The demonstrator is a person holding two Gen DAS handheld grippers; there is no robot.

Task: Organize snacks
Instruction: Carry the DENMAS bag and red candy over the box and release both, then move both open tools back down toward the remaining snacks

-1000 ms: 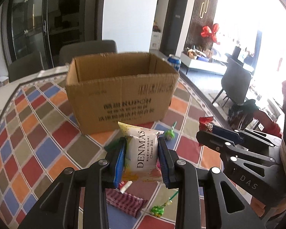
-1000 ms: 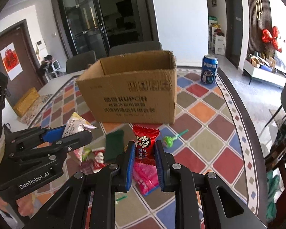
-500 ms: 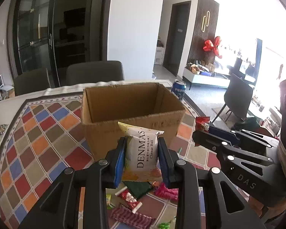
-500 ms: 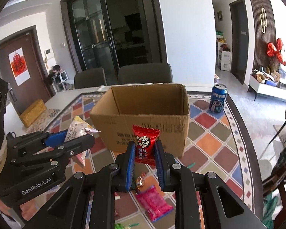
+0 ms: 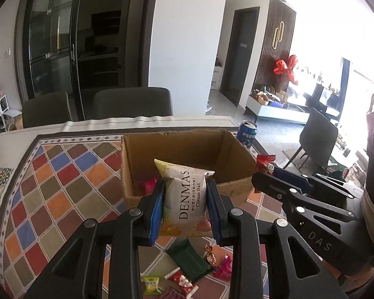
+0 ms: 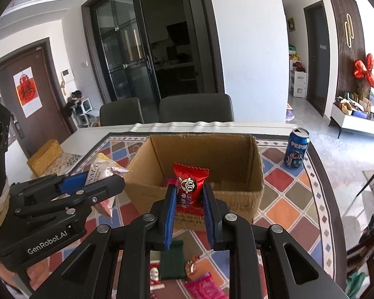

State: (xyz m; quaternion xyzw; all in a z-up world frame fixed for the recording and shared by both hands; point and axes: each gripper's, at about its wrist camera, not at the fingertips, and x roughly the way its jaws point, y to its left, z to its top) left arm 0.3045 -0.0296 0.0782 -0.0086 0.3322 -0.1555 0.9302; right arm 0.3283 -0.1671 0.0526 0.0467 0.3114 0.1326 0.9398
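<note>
On the table with its chequered cloth [image 5: 69, 179] stands an open cardboard box [image 6: 236, 199], its flaps up and its mouth facing the two grippers. Inside, against the near wall, lies a red packet [image 5: 148, 185] with a bit of pink wrapper beside it; the rest of the box floor that shows is bare brown card.

The left gripper [image 5: 185, 200] is clamped on a white bag marked DENMAS Cheese Ball [image 5: 187, 194], the blue pads pressing both its sides; the bag stands upright just in front of the box's near wall, its top corner over the rim. The right gripper [image 6: 189, 199] is closed tight on a small red candy packet with a cartoon face [image 6: 190, 186], which is also held upright at the near edge of the box. The two grippers hang side by side, each visible in the other's view.

Below them, on the cloth in front of the box, loose snacks lie scattered: a dark green packet [image 5: 188, 259], a yellow-green sweet [image 5: 150, 284], a red-and-white wrapper [image 5: 183, 281] and a pink packet [image 6: 204, 286]. A blue Pepsi can [image 6: 296, 149] stands upright on the cloth, right of the box and apart from it.
</note>
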